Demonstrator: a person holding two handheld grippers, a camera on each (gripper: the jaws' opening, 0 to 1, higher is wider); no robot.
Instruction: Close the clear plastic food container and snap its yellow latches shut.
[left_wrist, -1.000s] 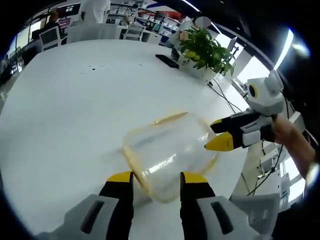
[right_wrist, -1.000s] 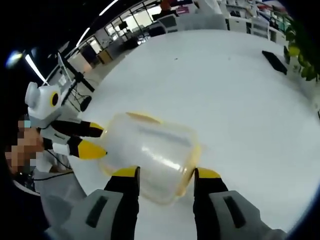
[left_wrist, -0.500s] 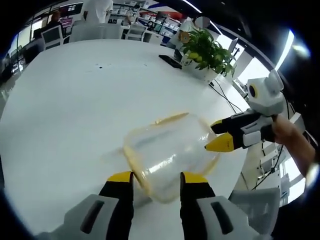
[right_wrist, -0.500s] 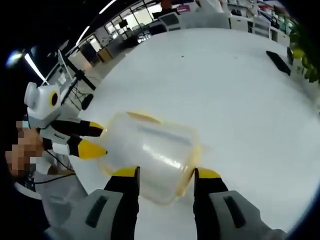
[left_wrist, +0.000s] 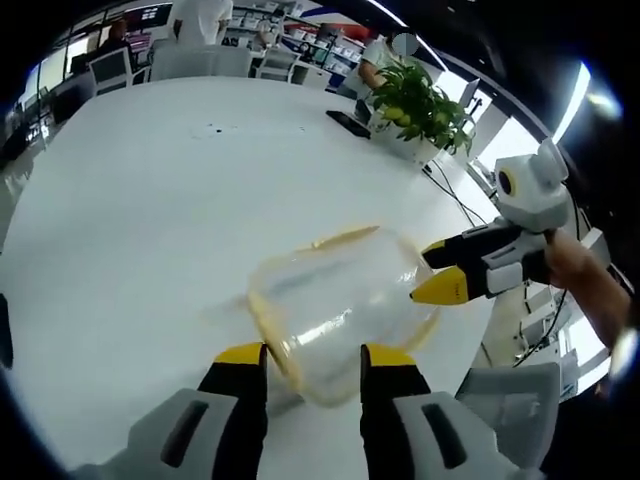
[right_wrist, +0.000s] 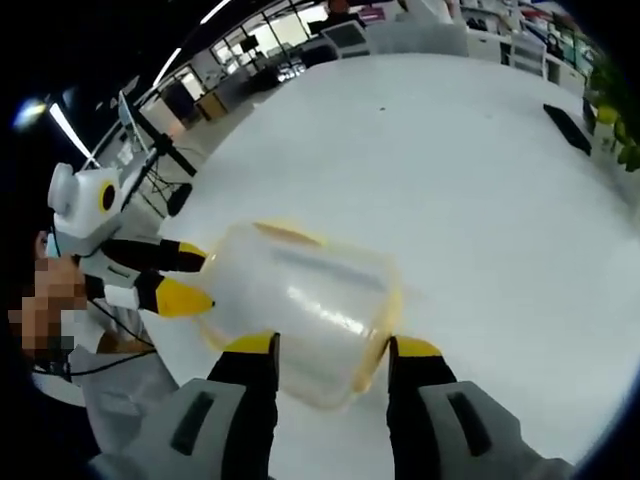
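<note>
The clear plastic container (left_wrist: 335, 295) with yellow rim and latches is held up over the white table (left_wrist: 150, 200), between both grippers. My left gripper (left_wrist: 313, 357) is shut on its near end, one jaw on each side. From the right, the right gripper (left_wrist: 440, 268) clamps the opposite end. In the right gripper view the same container (right_wrist: 300, 300) sits between my right gripper's (right_wrist: 330, 347) jaws, and the left gripper (right_wrist: 185, 275) grips it from the left. The lid looks seated on the body; the latches' state is too blurred to tell.
A potted plant (left_wrist: 415, 105) and a flat black object (left_wrist: 350, 122) stand at the table's far right. Chairs (left_wrist: 190, 60) and a person (left_wrist: 195, 15) are beyond the far edge. Cables (left_wrist: 455, 200) run off the right edge. A person's hand (left_wrist: 580, 270) holds the right gripper.
The table and room have drifted slightly in both views, so the hands moved a little. The container stays fixed between both grippers, and the hold is unchanged.
</note>
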